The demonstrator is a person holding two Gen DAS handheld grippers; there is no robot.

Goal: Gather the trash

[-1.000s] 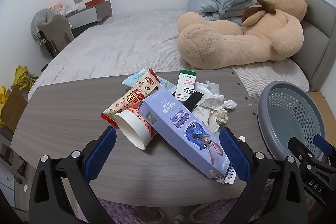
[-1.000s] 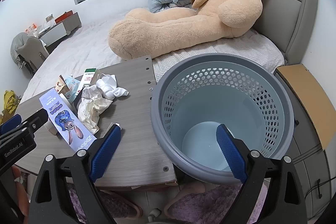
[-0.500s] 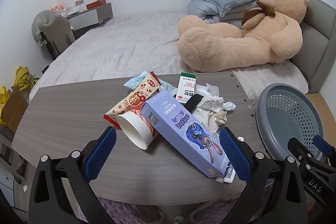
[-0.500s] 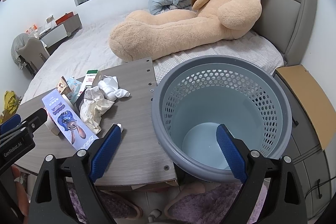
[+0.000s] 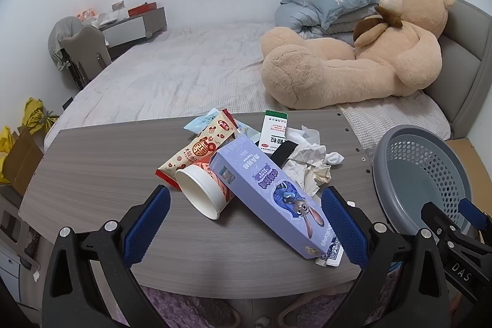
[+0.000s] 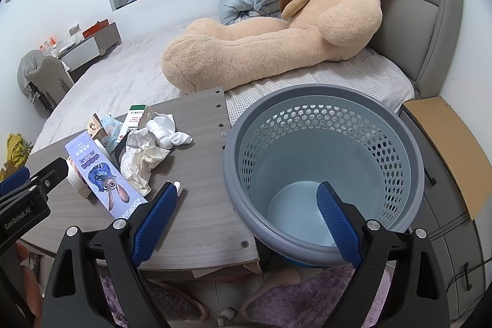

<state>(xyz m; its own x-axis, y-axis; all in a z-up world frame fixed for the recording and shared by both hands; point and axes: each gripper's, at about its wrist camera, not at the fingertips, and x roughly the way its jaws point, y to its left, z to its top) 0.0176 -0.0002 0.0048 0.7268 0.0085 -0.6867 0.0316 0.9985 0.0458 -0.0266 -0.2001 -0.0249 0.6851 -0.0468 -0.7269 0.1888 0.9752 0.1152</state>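
A pile of trash lies on the grey wooden table (image 5: 92, 174): a long purple carton (image 5: 270, 192), a white paper cup (image 5: 203, 192) on its side, a red and cream snack wrapper (image 5: 200, 149), a green and white box (image 5: 273, 131) and crumpled paper (image 5: 307, 165). My left gripper (image 5: 246, 220) is open and empty, hovering just before the cup and carton. My right gripper (image 6: 246, 217) is open and empty, above the near rim of the empty grey basket (image 6: 323, 168). The carton (image 6: 101, 174) and crumpled paper (image 6: 144, 156) also show in the right wrist view.
A bed with a large teddy bear (image 5: 369, 45) lies behind the table. The basket (image 5: 424, 174) stands off the table's right end. A brown cabinet (image 6: 446, 149) is right of it. A purple rug (image 6: 307, 297) lies below.
Both grippers have tilted up and drawn back slightly, so the trash and basket sit a little farther off. Nothing on the table has moved.
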